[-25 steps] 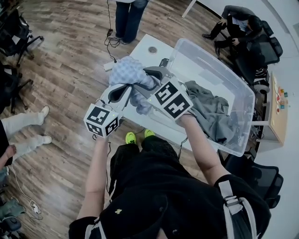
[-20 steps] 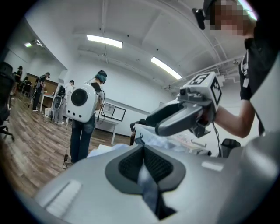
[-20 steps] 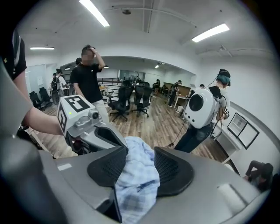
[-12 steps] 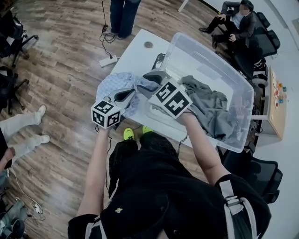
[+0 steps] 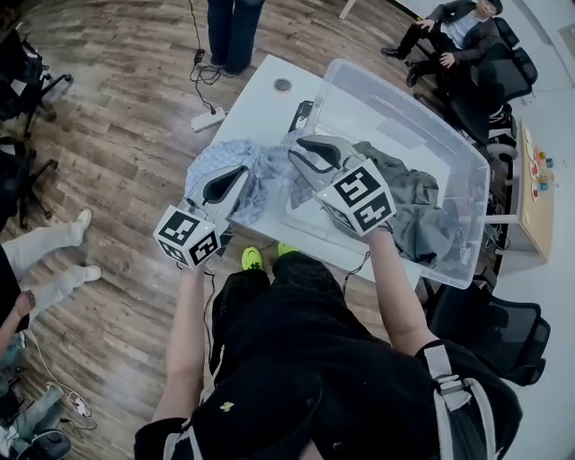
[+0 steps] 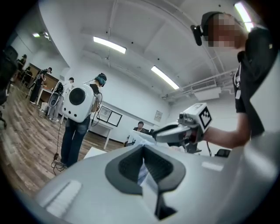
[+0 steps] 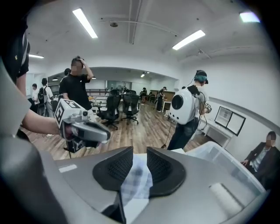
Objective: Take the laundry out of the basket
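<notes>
A light blue checked cloth (image 5: 260,184) hangs spread over the near left part of the white table (image 5: 260,108), held between both grippers. My left gripper (image 5: 238,175) is shut on its left side; the fabric shows pinched between the pads (image 6: 131,166). My right gripper (image 5: 296,151) holds the right side by the bin's near corner. Its jaws have just been closing, and the cloth (image 7: 136,183) now fills the gap between its pads. A grey garment (image 5: 418,207) lies in the clear plastic bin (image 5: 395,90).
A small round object (image 5: 282,85) sits on the table's far end. A standing person's legs (image 5: 229,31) and a power strip (image 5: 207,119) are on the wood floor beyond. A seated person (image 5: 458,18), office chairs and a wooden shelf (image 5: 537,198) are to the right.
The checked cloth has come down from a raised bunch and is stretched out wider. The right gripper moved right toward the bin and its jaws narrowed; the left gripper drifted down-left.
</notes>
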`<state>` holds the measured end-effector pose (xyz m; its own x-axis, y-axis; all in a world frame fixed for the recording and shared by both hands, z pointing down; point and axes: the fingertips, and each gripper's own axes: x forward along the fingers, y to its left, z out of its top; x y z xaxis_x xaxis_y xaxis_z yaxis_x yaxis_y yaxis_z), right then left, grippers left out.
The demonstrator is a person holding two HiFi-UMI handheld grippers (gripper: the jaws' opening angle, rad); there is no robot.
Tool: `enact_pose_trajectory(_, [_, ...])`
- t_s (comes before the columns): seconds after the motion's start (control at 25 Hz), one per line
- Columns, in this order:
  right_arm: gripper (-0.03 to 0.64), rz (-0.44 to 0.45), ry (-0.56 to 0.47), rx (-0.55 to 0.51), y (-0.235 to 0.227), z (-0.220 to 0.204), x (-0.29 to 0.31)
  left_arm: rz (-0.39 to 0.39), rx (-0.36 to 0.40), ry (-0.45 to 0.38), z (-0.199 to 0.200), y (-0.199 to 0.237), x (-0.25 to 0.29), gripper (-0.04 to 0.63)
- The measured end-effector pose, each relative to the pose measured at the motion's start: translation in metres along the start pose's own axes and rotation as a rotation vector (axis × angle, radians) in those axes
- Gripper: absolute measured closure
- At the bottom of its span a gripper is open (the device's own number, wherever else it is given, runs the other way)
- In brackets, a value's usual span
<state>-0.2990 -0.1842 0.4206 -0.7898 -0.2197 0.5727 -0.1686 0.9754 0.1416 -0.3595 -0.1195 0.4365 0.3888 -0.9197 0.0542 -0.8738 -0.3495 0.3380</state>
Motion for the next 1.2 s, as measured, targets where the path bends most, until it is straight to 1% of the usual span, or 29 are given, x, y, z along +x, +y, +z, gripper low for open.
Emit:
enact_pose_trajectory(0.04, [0.499,0.016,0.024,0.014,-0.001,-0.01,-0.004,-0.005,-0.003,-0.007,0.004,-0.004,-0.001,0.586])
enact_pose_trajectory(0.12, [0.407,0.064,0.063,0.045,0.004,-0.029,-0.009,-0.007,0.0,-0.01,0.012,-0.01,-0.002,0.586])
enact_pose_trajectory(0.16, [0.39,0.074,0.064,0.063,0.007,-0.034,-0.01,-0.007,0.011,-0.009,0.016,-0.013,-0.002,0.586])
enact_pose_trajectory(0.28, [0.362,0.043,0.031,0.139,0.005,-0.04,-0.013,-0.014,0.037,-0.013,0.029,-0.017,-0.002,0.586])
enact_pose_trajectory(0.36, [0.294,0.03,0.032,0.164,0.001,-0.046,-0.016,-0.018,0.044,-0.014,0.034,-0.02,-0.003,0.586])
enact_pose_trajectory(0.4, [0.239,0.039,0.039,0.177,0.0,-0.05,-0.016,-0.019,0.048,-0.015,0.037,-0.021,-0.004,0.586])
enact_pose_trajectory(0.44, [0.203,0.058,0.042,0.196,-0.001,-0.054,-0.014,-0.02,0.052,-0.016,0.039,-0.022,-0.006,0.586])
enact_pose_trajectory(0.52, [0.182,0.116,0.027,0.256,-0.003,-0.06,-0.009,-0.017,0.057,-0.019,0.043,-0.021,-0.008,0.586])
enact_pose_trajectory(0.56, [0.155,0.15,0.015,0.296,-0.004,-0.062,-0.006,-0.016,0.057,-0.019,0.044,-0.021,-0.009,0.586])
enact_pose_trajectory(0.64, [0.154,0.237,-0.016,0.384,-0.002,-0.067,-0.001,-0.017,0.056,-0.017,0.045,-0.021,-0.009,0.586])
enact_pose_trajectory(0.72, [0.17,0.348,-0.053,0.463,0.004,-0.069,0.003,-0.02,0.057,-0.013,0.046,-0.022,-0.008,0.586])
enact_pose_trajectory(0.8, [0.227,0.446,-0.089,0.516,0.012,-0.067,0.004,-0.022,0.059,-0.011,0.045,-0.024,-0.007,0.585])
enact_pose_trajectory(0.88, [0.291,0.506,-0.121,0.538,0.019,-0.064,0.001,-0.022,0.057,-0.011,0.043,-0.025,-0.007,0.586])
enact_pose_trajectory(0.92, [0.329,0.516,-0.137,0.529,0.022,-0.062,-0.002,-0.022,0.056,-0.012,0.043,-0.026,-0.006,0.586])
enact_pose_trajectory(0.96, [0.382,0.509,-0.15,0.504,0.023,-0.06,-0.005,-0.023,0.056,-0.013,0.042,-0.027,-0.006,0.586])
enact_pose_trajectory(1.0, [0.468,0.485,-0.157,0.463,0.023,-0.059,-0.007,-0.024,0.055,-0.012,0.041,-0.027,-0.005,0.585])
enact_pose_trajectory(1.04, [0.58,0.448,-0.153,0.411,0.022,-0.058,-0.007,-0.024,0.055,-0.009,0.04,-0.028,-0.005,0.586])
enact_pose_trajectory(1.12, [0.582,0.366,-0.115,0.296,0.021,-0.058,-0.008,-0.025,0.055,-0.003,0.038,-0.029,-0.003,0.585])
enact_pose_trajectory(1.2, [0.585,0.302,-0.082,0.194,0.021,-0.051,-0.013,-0.022,0.055,0.0,0.038,-0.032,-0.003,0.586])
